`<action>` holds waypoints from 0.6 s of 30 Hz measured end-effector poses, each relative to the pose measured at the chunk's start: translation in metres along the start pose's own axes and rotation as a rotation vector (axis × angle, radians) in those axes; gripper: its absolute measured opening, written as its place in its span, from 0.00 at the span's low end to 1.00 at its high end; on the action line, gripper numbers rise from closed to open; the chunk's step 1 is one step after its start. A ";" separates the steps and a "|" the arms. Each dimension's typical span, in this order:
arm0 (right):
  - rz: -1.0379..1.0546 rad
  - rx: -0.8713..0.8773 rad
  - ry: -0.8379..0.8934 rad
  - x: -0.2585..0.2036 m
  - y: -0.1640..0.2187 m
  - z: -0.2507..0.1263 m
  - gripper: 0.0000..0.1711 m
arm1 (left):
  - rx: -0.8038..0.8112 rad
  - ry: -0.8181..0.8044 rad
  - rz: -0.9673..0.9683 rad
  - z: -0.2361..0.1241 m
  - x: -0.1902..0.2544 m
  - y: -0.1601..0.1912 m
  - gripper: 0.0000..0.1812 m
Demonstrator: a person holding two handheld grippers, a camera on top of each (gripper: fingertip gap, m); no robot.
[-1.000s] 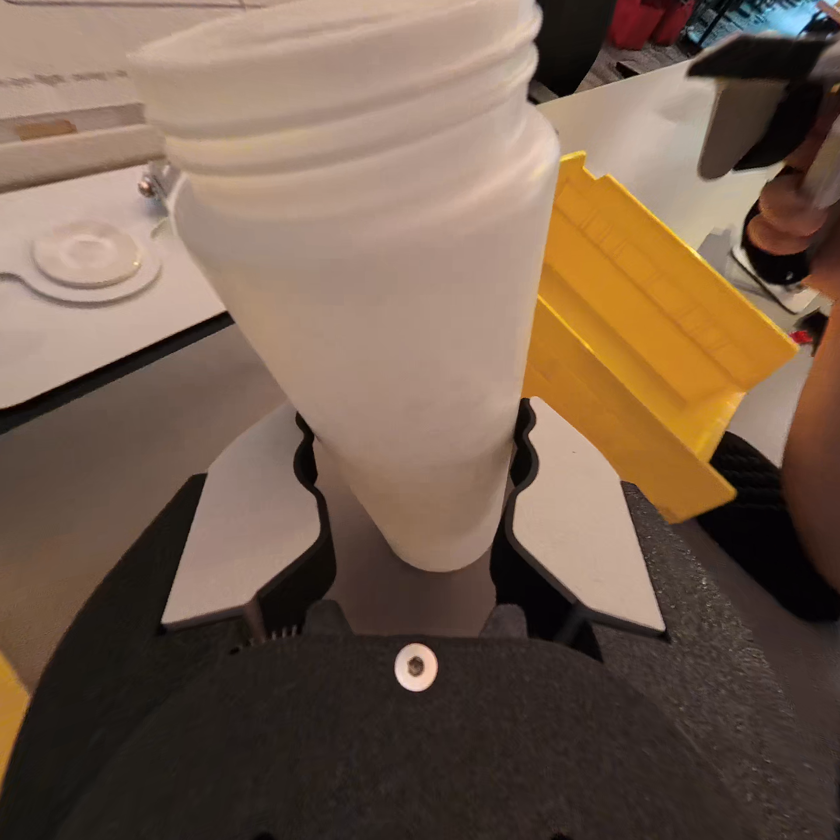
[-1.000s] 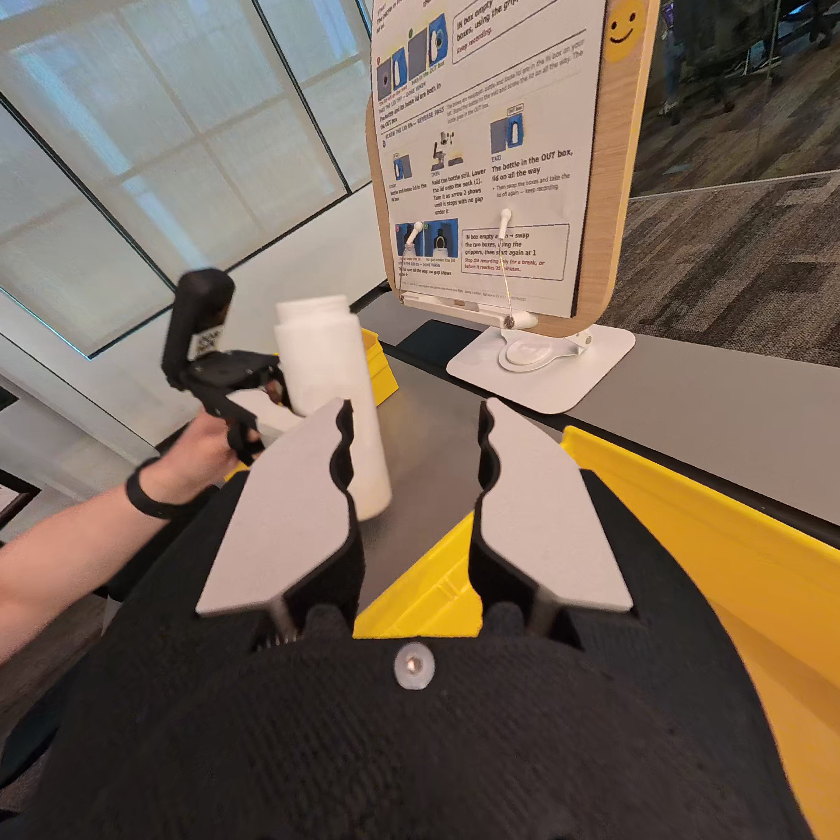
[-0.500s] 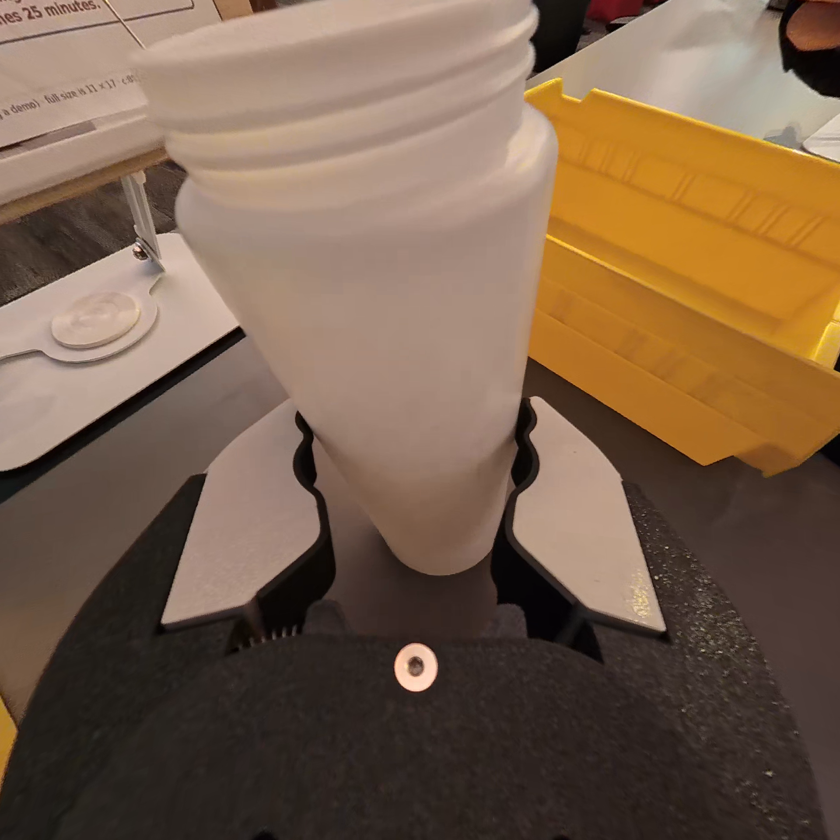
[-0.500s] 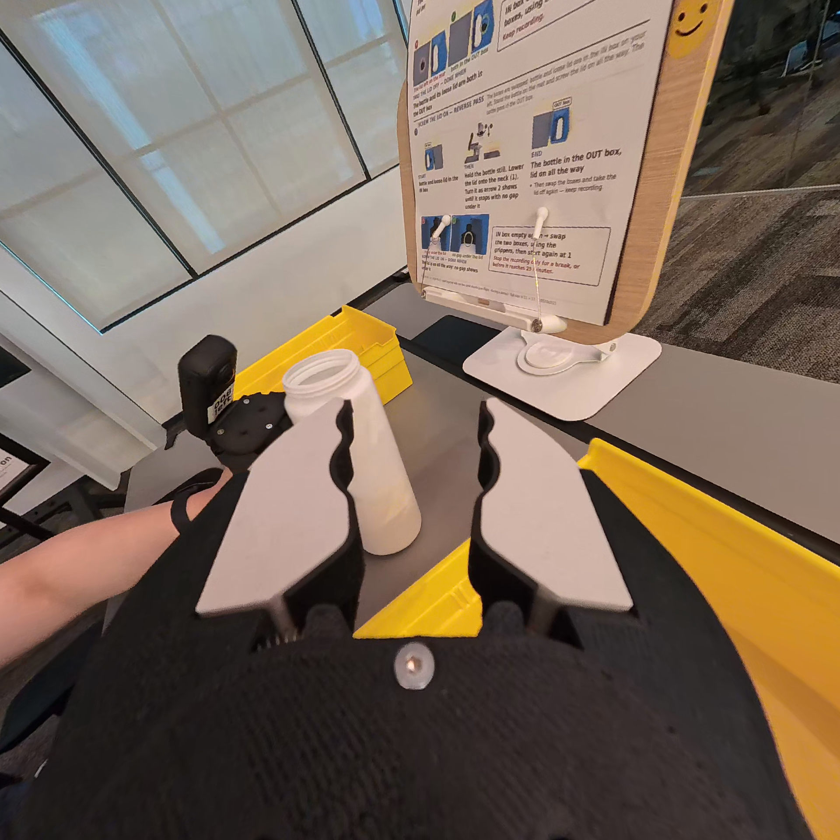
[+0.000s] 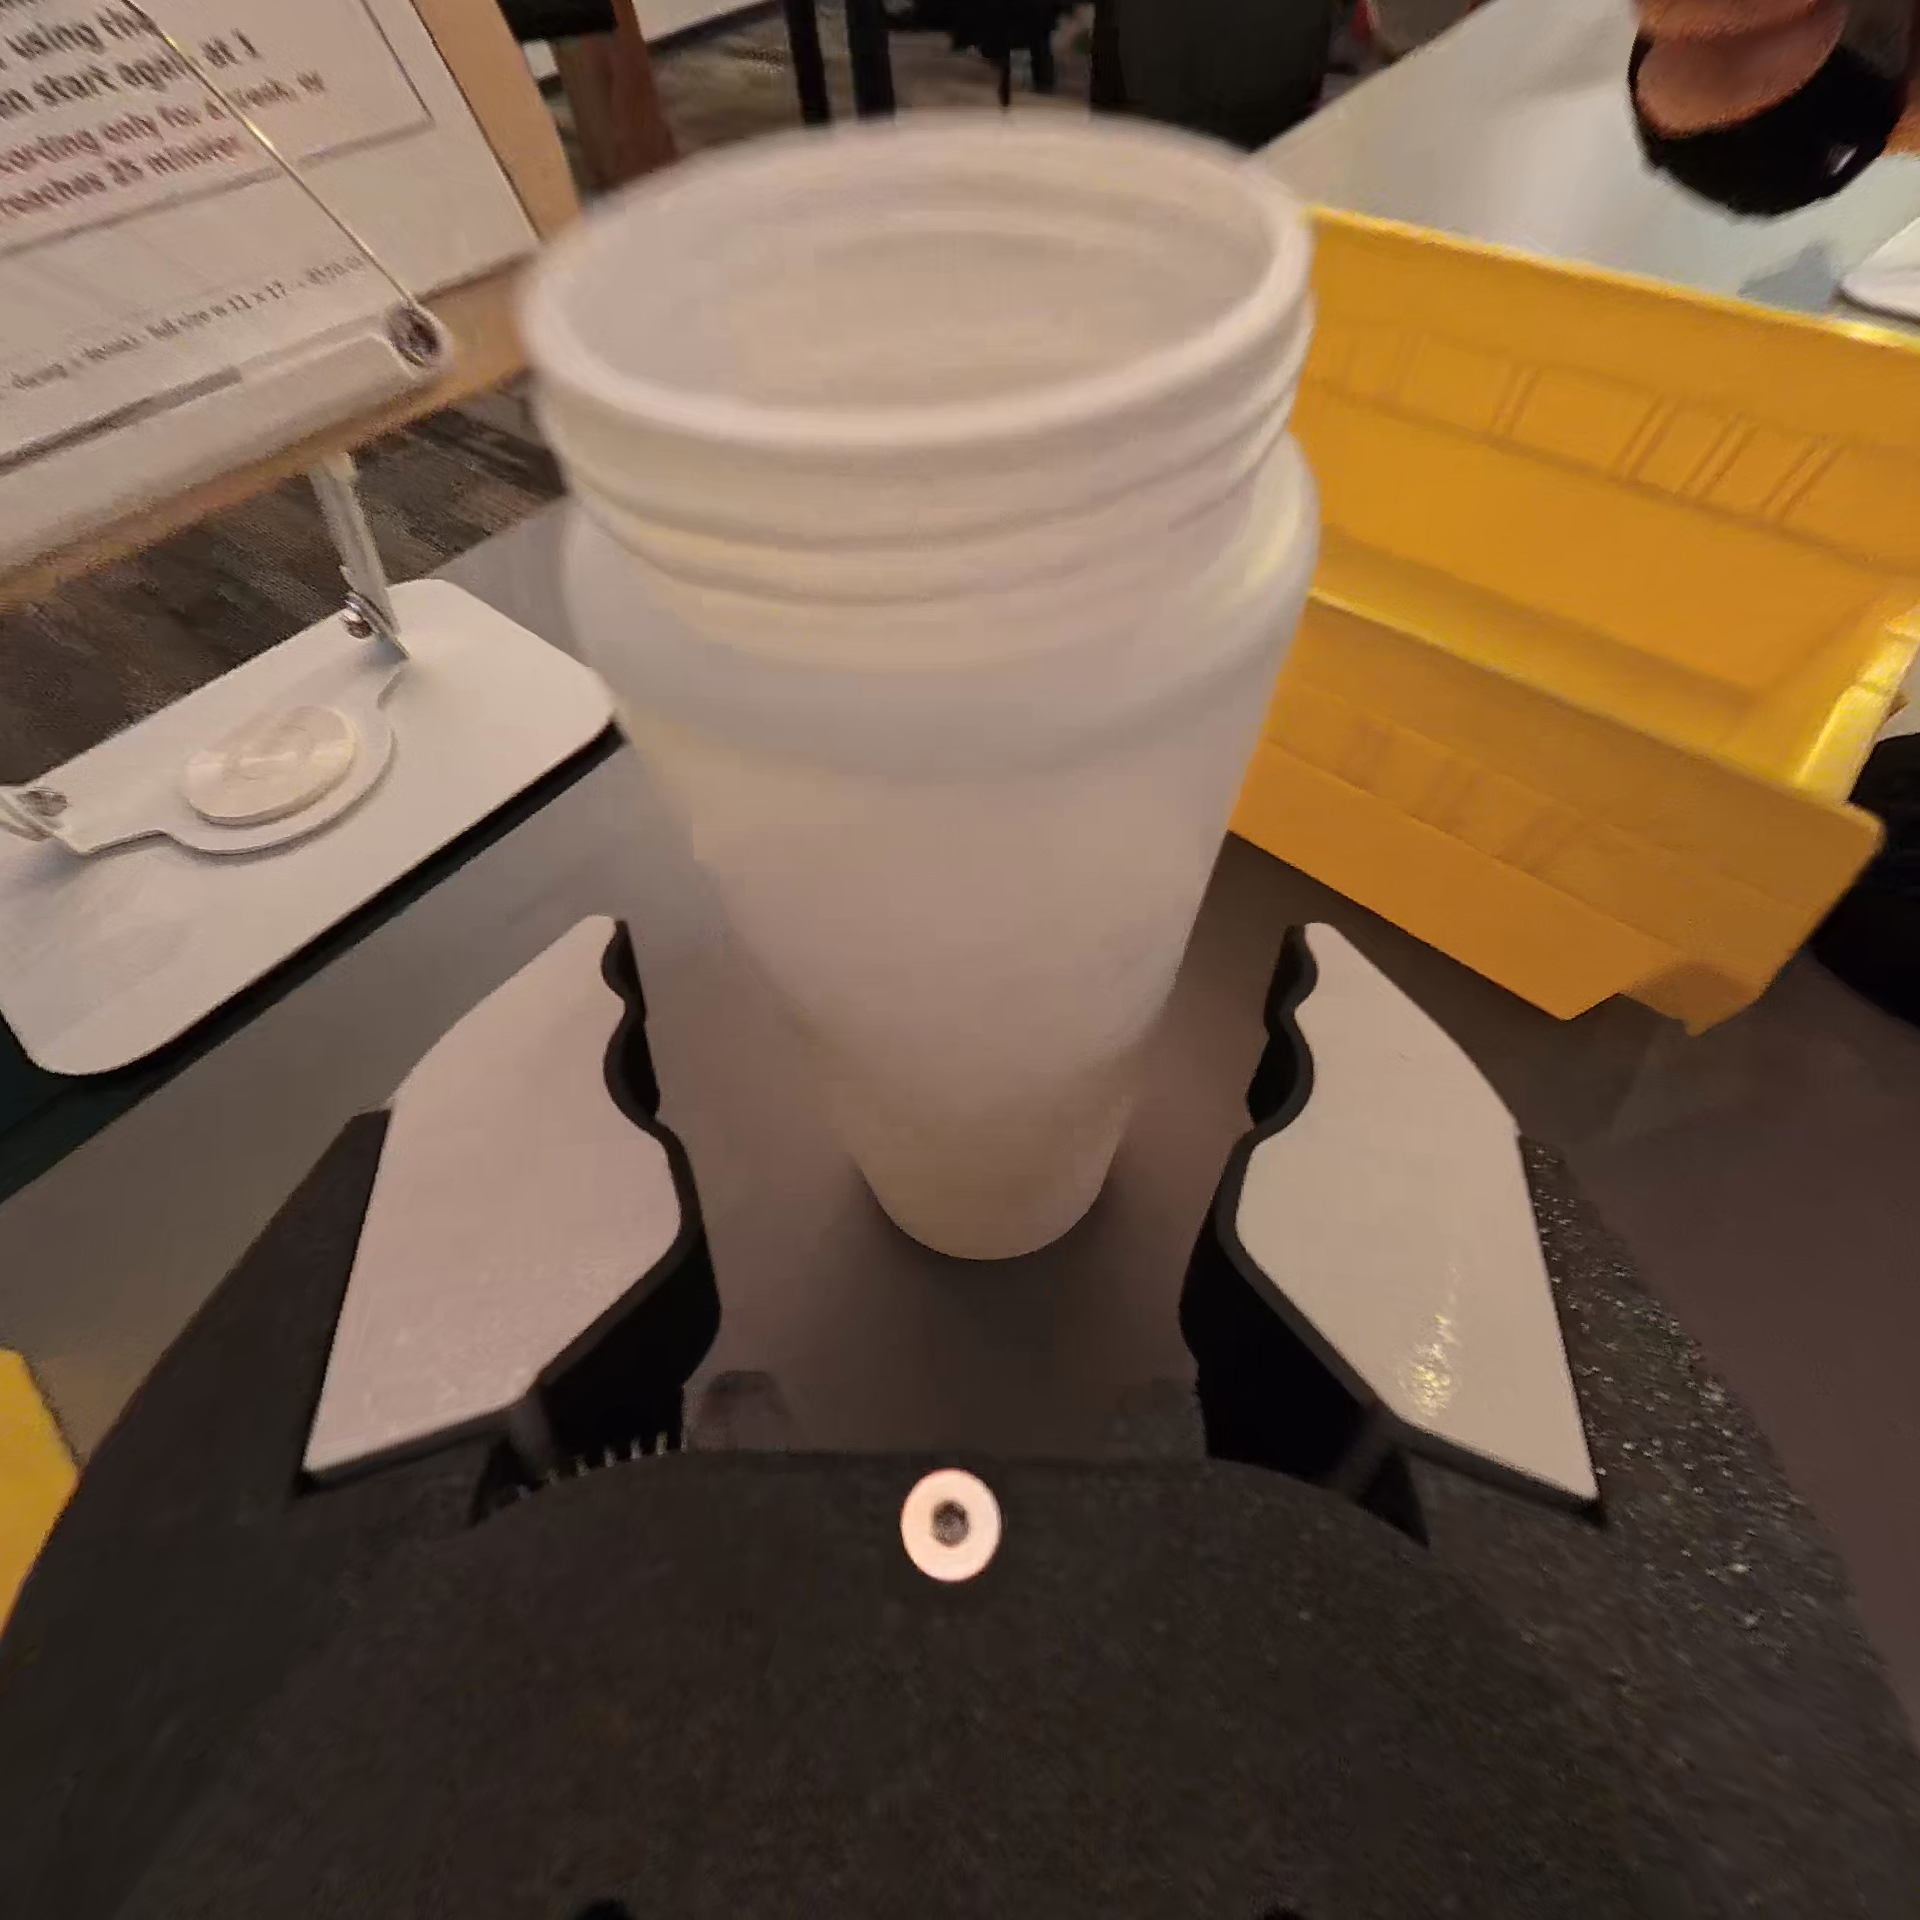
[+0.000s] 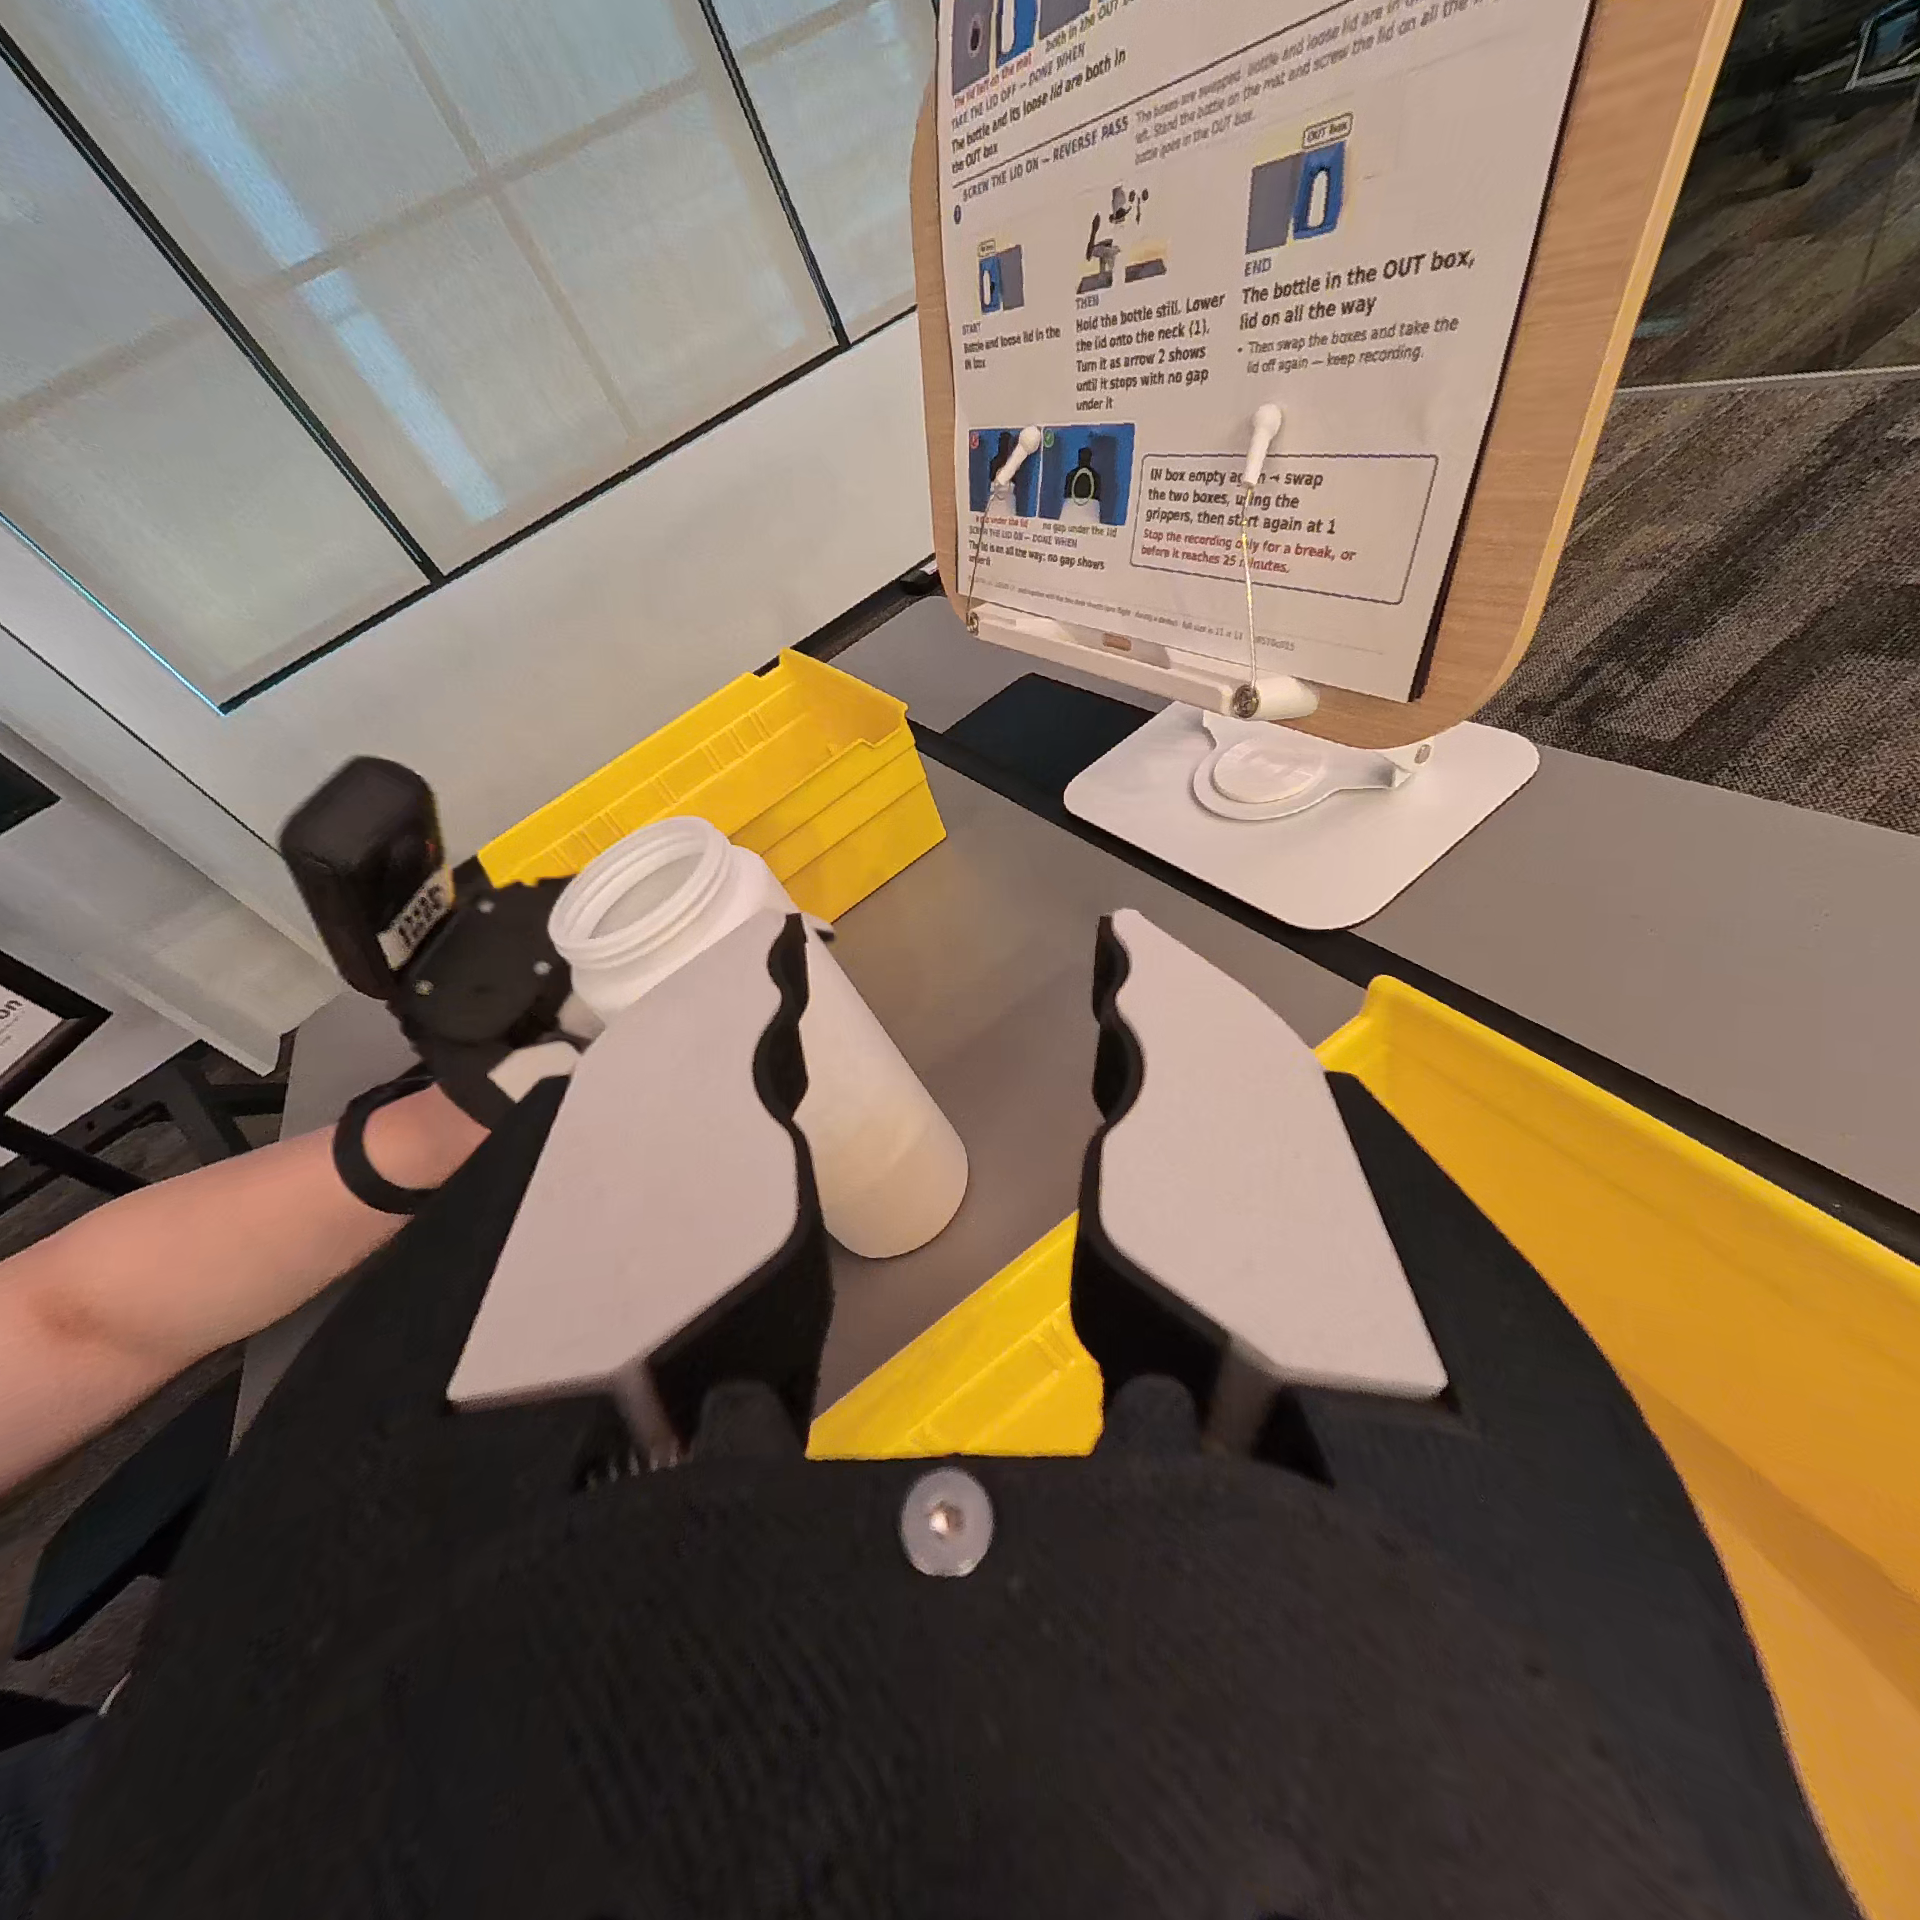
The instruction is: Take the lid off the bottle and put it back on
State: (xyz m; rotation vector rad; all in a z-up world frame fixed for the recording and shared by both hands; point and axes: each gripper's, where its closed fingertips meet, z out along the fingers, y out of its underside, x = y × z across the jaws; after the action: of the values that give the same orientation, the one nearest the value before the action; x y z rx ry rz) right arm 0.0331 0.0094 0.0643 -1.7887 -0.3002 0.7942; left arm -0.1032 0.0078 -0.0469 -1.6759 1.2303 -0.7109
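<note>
A white bottle (image 5: 935, 727) with an open threaded neck and no lid on it stands on the grey table. My left gripper (image 5: 956, 935) is open, with one finger on each side of the bottle's lower body and a gap on both sides. In the right wrist view the bottle (image 6: 883, 1132) stands beside the left gripper (image 6: 468, 966), which a hand holds. My right gripper (image 6: 951, 925) is open and empty above the corner of a yellow bin (image 6: 1558, 1195). No lid shows in either view.
A second yellow bin (image 6: 769, 769) stands behind the bottle; it also shows in the left wrist view (image 5: 1558, 623). An instruction board (image 6: 1247, 312) on a white base (image 6: 1309, 821) stands at the back of the table (image 6: 1662, 935).
My left gripper was shut on the bottle and has opened; the bottle now stands free between its fingers. My right gripper stayed open and shifted a little towards the bottle.
</note>
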 end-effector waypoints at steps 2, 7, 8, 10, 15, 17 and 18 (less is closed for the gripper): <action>-0.004 0.003 0.000 -0.001 -0.001 -0.002 0.31 | 0.049 -0.021 -0.026 -0.029 -0.003 -0.017 0.65; -0.008 0.031 0.002 -0.002 -0.008 -0.008 0.31 | 0.376 -0.279 -0.158 -0.151 -0.054 -0.077 0.52; -0.005 0.036 -0.003 -0.003 -0.008 -0.007 0.31 | 0.372 -0.333 -0.165 -0.168 -0.071 -0.080 0.50; -0.003 0.031 -0.013 -0.006 -0.007 -0.005 0.31 | 0.221 -0.405 -0.169 -0.184 -0.105 -0.064 0.52; -0.058 -0.051 0.024 -0.007 0.004 0.003 0.31 | -0.017 -0.403 -0.243 -0.168 -0.178 -0.005 0.36; -0.080 -0.071 0.049 -0.004 0.007 0.003 0.31 | -0.096 -0.366 -0.256 -0.146 -0.197 0.024 0.36; -0.083 -0.076 0.057 -0.002 0.008 0.003 0.31 | -0.134 -0.357 -0.246 -0.135 -0.206 0.038 0.37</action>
State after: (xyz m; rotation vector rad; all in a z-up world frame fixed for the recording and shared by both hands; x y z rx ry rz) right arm 0.0281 0.0072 0.0574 -1.8545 -0.3694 0.6798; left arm -0.3020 0.1537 -0.0116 -1.9868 0.8447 -0.4523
